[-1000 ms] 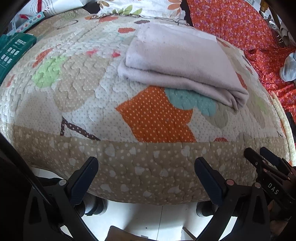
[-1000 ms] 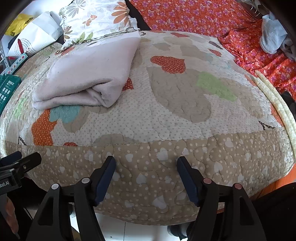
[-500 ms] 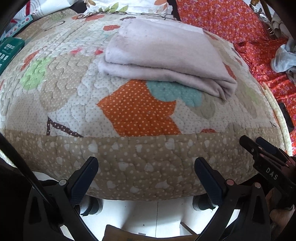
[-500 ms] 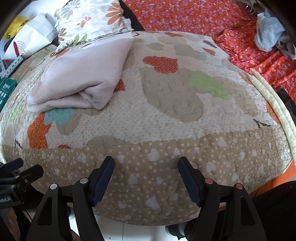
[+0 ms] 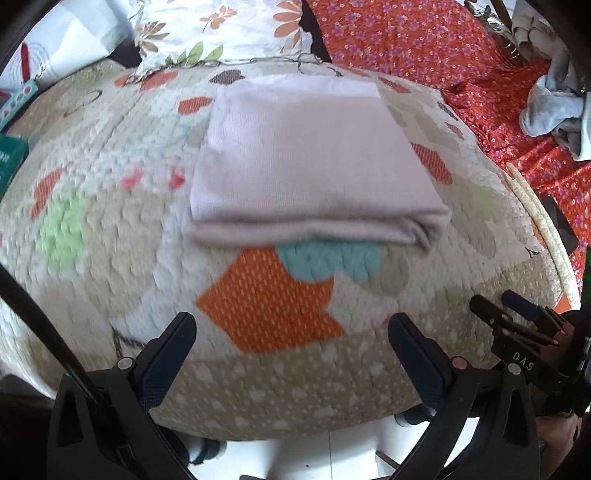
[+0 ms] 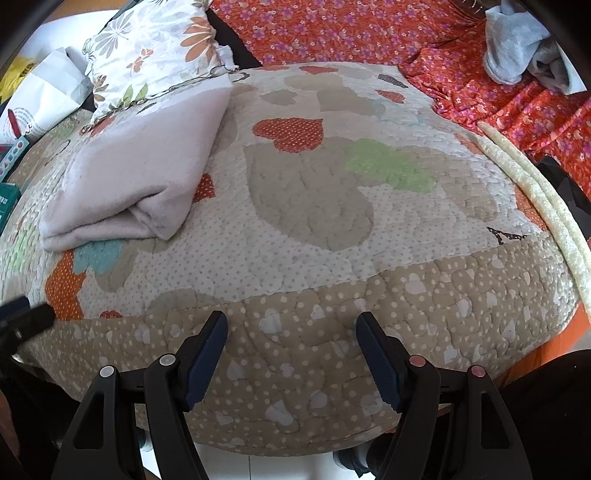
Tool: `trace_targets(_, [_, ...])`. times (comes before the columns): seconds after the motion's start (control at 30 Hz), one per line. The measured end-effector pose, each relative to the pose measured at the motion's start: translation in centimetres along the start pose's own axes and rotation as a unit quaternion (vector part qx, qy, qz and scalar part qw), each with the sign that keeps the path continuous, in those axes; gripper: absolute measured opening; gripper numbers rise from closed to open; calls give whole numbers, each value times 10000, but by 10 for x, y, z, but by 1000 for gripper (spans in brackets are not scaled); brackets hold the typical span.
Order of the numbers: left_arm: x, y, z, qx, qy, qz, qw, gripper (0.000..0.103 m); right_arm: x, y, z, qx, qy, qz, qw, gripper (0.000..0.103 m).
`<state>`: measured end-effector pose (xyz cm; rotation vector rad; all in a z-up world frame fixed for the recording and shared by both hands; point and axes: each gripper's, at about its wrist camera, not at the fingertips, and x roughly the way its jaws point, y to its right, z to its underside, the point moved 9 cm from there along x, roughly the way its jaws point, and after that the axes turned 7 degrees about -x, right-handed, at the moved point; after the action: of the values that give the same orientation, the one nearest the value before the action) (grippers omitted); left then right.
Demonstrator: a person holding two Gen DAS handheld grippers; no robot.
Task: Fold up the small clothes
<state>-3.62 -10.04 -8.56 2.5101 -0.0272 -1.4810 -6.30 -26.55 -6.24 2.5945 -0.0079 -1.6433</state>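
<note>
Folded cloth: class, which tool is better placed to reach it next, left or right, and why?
Left, probably. The cloth lies straight ahead of the open left tool; it sits off to the side of the right tool.

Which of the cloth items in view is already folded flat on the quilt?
The pale lilac cloth on the heart quilt: squared, layered edges. The grey-blue cloth lies crumpled on the red floral sheet.

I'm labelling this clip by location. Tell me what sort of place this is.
Probably a bedroom or living space in a home. A patchwork quilt covers the work surface, a floral pillow lies behind it, and a folded pale cloth sits on the quilt.
</note>
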Motion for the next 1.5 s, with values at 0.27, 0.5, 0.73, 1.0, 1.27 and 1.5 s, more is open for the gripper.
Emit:
trace_targets(0.27, [11, 0, -8, -99, -195, 154, 9996, 103, 1, 1, -1, 8, 14, 23, 10000, 76])
trace_targets(0.5, [18, -4, -7, -319, -269, 113, 9991, 103, 3, 2, -10, 98, 61, 27, 9999, 77])
trace_targets(0.73, [15, 3, -12, -150, -69, -100, 9998, 103, 8, -2, -13, -9, 78, 115, 9999, 77])
trace_targets(1.0, [19, 12, -5, -91, -116, -138, 9998, 103, 8, 1, -17, -65, 161, 223, 9996, 77])
trace_targets(1.27, [19, -7, -1, -142, 61, -597, 9981, 103, 6, -5, -21, -187, 260, 200, 9993, 77])
trace_targets(1.5, [19, -12, 2, -277, 32, -594, 9978, 103, 3, -11, -21, -314, 337, 179, 9988, 77])
